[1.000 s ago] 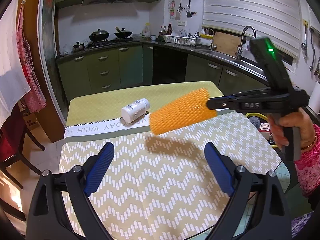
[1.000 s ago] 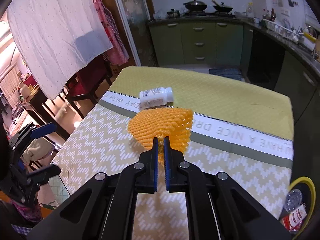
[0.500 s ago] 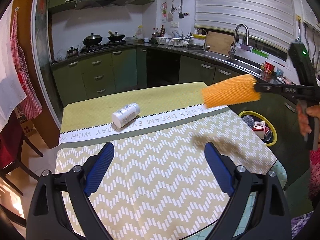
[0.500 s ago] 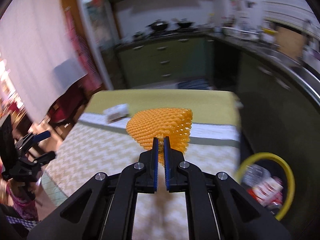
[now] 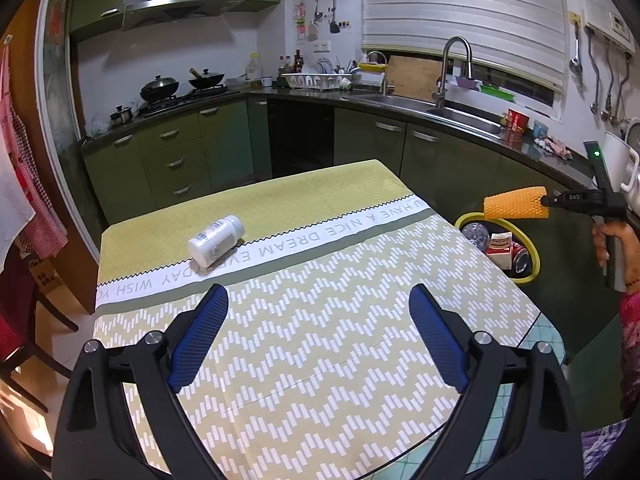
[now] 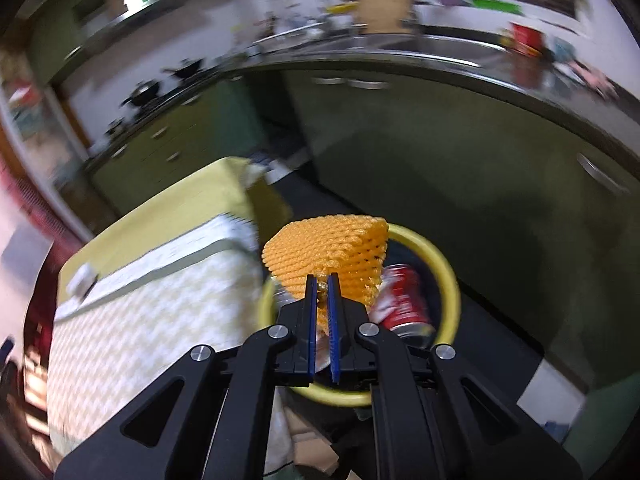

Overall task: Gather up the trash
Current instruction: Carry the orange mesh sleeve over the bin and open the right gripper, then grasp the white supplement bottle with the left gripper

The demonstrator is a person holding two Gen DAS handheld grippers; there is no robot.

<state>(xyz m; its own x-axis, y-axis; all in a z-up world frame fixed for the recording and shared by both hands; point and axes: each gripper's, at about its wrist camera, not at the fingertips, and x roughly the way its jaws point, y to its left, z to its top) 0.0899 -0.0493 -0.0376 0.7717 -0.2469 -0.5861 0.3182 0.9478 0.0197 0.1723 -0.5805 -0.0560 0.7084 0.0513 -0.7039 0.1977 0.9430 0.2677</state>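
My right gripper [image 6: 322,280] is shut on an orange foam fruit net [image 6: 332,252] and holds it in the air above a yellow-rimmed trash bin [image 6: 450,276] beside the table. The left wrist view shows the net [image 5: 514,208] over the bin [image 5: 534,264]. The bin holds a red can [image 6: 402,304] and other trash. A white pill bottle [image 5: 216,240] lies on its side on the tablecloth, far left of the net. My left gripper [image 5: 318,336] is open and empty over the near part of the table.
The table [image 5: 320,360] has a green and white patterned cloth. Green kitchen cabinets [image 5: 432,152] and a counter with a sink [image 5: 460,114] run behind the bin. A chair [image 5: 24,320] stands at the table's left.
My right gripper has carried the orange net rightward off the table to above the bin. The left gripper stayed open and nearly still. The bottle has not moved.
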